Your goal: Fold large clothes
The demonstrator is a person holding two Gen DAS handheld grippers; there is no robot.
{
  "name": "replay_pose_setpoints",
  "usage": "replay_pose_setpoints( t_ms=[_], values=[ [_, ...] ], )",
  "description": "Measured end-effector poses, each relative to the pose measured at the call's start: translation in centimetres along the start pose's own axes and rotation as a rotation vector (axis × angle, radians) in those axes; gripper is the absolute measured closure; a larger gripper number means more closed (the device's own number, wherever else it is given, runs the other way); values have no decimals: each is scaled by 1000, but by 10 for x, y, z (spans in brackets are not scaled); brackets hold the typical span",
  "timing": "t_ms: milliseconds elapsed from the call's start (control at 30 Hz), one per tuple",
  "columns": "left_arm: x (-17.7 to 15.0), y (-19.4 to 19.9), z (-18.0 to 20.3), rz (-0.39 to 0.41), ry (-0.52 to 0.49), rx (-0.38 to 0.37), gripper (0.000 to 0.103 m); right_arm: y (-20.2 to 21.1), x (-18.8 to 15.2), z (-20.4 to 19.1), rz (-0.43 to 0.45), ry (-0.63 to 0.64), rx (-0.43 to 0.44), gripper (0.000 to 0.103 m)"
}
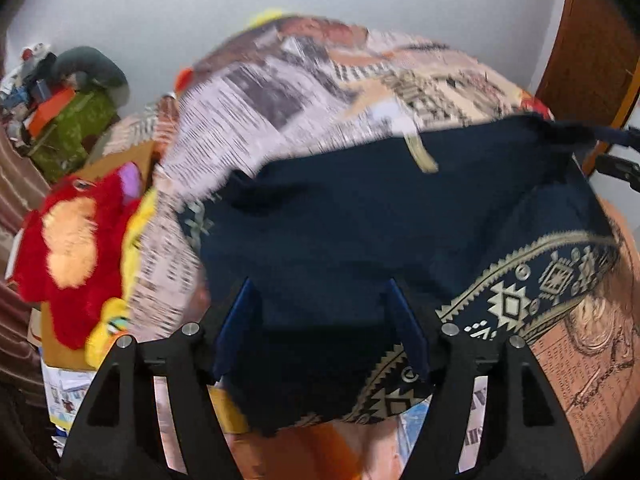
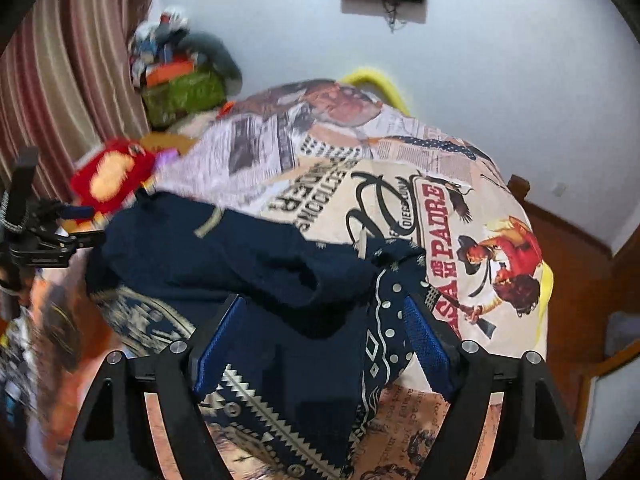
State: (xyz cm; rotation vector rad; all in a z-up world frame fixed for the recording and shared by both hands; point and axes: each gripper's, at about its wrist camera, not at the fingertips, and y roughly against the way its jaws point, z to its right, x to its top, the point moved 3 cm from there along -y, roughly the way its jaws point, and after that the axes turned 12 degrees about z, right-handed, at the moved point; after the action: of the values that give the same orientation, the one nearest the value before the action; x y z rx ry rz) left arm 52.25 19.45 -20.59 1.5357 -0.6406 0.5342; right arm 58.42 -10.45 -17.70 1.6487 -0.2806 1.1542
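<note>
The dark navy cloth garment with a cream woven geometric border [image 1: 360, 216] looks matt and soft. The printed cotton bedspread [image 2: 400, 184] under it is smooth and matt. The red plush toy [image 1: 80, 248] is shaggy. The black tongs [image 2: 324, 320] look like matt plastic with shiny metal pins and ribbed blue pads [image 2: 424, 340].

Left hand-held gripper [image 1: 322, 320] spread; right [image 2: 326, 336] likewise.

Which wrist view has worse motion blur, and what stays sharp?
Left wrist: heavier blur, the printed bedspread and red plush toy smeared; its tongs stay crisp. Right wrist: blur mostly at the left edge; the bedspread lettering and its tongs are sharp. Both show fisheye bending and dark corners.
</note>
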Motion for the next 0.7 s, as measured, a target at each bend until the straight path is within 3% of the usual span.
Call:
replay_pose_setpoints(
  t_ms=[100,167,233,333,433,533,700],
  values=[
    [-7,-21,3,-32,10,9,35,-20,-6,-7,-19,40,-4,25],
    [-9,-37,1,-51,28,20,35,-37,-9,-10,-35,69,-17,32],
    [-9,-46,-1,-52,29,36,35,-51,-10,-11,-46,87,-42,56],
    [-7,-52,-3,-33,9,54,35,-62,-6,-6,-25,69,-44,83],
    [-1,-54,-4,-10,-23,81,35,-65,4,2,24,20,-44,95],
    [5,-55,-10,10,-38,110,35,-70,18,18,51,-53,-89,96],
    [18,-52,-44,23,37,178,35,-87,28,61,26,-217,-164,96]
  ],
)
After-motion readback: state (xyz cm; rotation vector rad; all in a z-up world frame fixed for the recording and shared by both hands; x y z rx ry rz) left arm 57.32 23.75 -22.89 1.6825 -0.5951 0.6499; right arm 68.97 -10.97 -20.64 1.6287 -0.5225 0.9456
